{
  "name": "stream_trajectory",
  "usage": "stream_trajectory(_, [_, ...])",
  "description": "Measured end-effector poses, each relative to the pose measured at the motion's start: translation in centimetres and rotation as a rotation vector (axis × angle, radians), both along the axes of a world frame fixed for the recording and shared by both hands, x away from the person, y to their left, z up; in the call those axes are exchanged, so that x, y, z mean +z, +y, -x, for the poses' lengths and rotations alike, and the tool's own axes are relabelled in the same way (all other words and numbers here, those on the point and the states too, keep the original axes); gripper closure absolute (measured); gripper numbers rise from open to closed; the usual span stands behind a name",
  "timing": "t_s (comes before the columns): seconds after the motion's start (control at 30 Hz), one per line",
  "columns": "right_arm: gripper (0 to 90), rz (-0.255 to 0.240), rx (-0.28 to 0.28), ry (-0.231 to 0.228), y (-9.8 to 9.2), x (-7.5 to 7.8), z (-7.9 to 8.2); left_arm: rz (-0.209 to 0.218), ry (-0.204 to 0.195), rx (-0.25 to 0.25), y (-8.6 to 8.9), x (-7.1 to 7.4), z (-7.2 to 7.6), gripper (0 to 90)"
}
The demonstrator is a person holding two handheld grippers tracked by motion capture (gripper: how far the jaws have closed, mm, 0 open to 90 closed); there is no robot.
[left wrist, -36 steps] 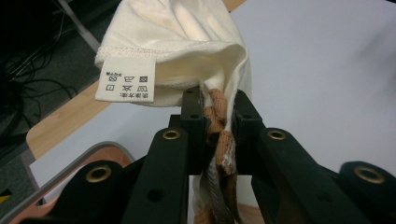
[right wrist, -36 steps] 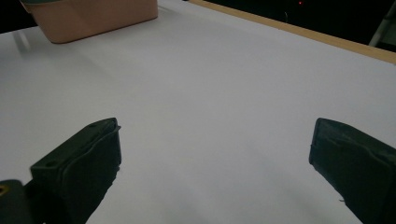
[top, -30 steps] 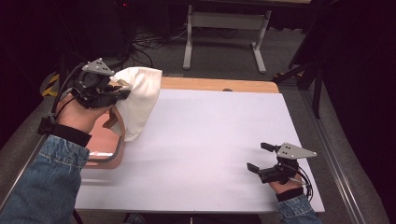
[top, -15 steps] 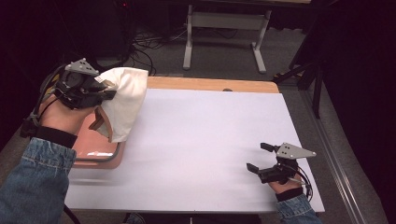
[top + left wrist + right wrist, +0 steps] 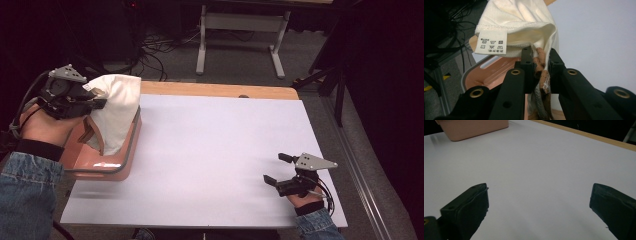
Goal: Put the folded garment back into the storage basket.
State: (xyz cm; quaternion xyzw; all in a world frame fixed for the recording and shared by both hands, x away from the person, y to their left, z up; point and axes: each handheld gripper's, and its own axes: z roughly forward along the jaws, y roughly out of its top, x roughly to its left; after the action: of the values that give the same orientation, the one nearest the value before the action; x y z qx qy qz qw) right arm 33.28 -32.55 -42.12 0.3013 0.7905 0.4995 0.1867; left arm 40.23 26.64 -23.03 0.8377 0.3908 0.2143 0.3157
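Two grippers are over the desk point(image 5: 210, 150), which has a pale cover and a wooden strip along its far edge. The left gripper point(image 5: 97, 102) is at the far left, above a pink basket point(image 5: 107, 167) that stands on the left edge of the desk. Its jaws are pressed together and pinch a bunch of cloth: a cream-white garment point(image 5: 117, 107) together with a brown and grey striped piece point(image 5: 541, 72) that is squeezed in the narrow gap between the jaws. In the left gripper view the cream-white garment hangs out past the jaw tips, and a white care label point(image 5: 491, 42) with printed symbols is sewn on its hem. From the high view, the cream-white garment is lifted over the far end of the pink basket, and its lower part reaches down into the pink basket. The pink basket has a grey rim, and a slot in its wall can be seen under the left gripper in the left gripper view.

The right gripper point(image 5: 279, 168) is at the near right of the desk, well apart from the pink basket and the cloth. Its jaws are spread wide, and between them is only bare desk cover. In the right gripper view a corner of the pink basket point(image 5: 474, 127) appears far away at the top left.
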Motion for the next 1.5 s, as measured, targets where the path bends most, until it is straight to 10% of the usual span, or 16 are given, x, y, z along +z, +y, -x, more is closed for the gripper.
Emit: stream_trajectory(1.5, [2.9, 0.004, 0.003, 0.010, 0.2, -0.2, 0.0, 0.033, 0.176, 0.069, 2.8, -7.6, -2.5, 79.2])
